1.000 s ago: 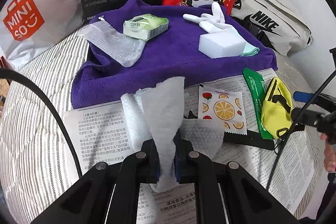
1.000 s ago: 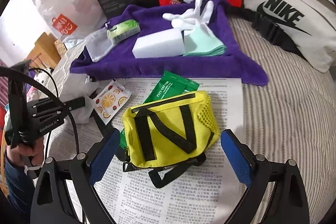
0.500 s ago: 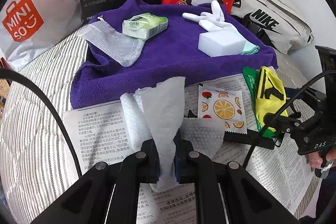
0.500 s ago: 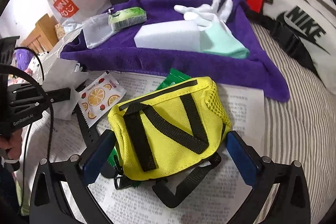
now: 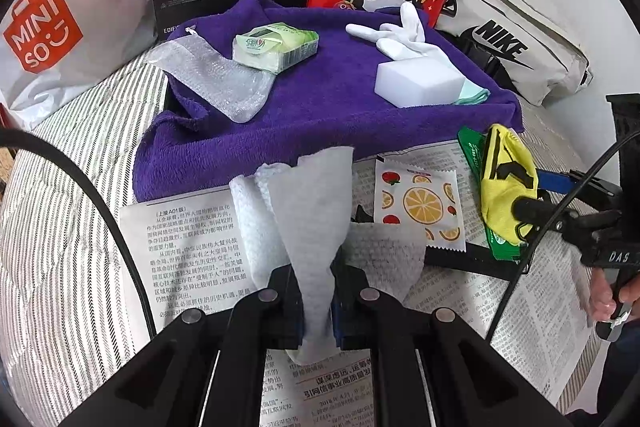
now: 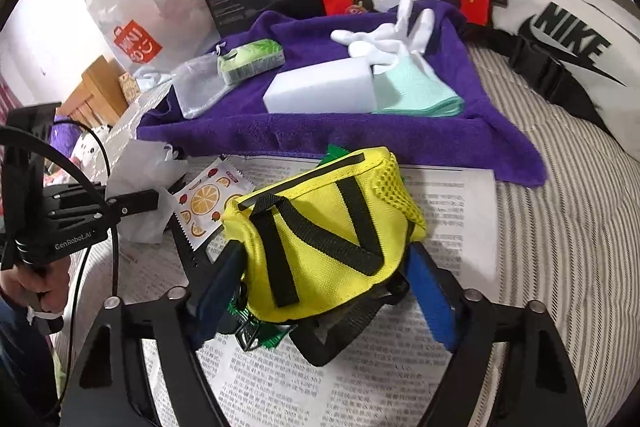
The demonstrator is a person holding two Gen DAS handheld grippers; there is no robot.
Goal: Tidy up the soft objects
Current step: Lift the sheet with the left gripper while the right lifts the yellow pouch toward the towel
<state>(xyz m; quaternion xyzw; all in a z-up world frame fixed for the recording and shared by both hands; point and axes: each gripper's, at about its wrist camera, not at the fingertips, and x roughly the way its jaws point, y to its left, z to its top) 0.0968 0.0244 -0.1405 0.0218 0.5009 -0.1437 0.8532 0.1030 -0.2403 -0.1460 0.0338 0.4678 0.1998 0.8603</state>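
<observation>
- Your left gripper (image 5: 318, 297) is clamped on a white wipe (image 5: 308, 223); it stands up between the pads, over the newspaper (image 5: 188, 247)
- Fruit-print sachet (image 5: 420, 207) lies flat on the paper, just right of the wipe
- Your right gripper (image 6: 324, 291) has just been closing around the yellow pouch (image 6: 320, 239); blue pads flank it, contact unclear
- Pouch sits on the newspaper, over a green packet (image 6: 276, 337), in front of the purple towel (image 6: 320, 135)
- Towel carries a white sponge (image 6: 320, 87), a white glove (image 6: 384, 35) and a tissue pack (image 6: 250, 61)
</observation>
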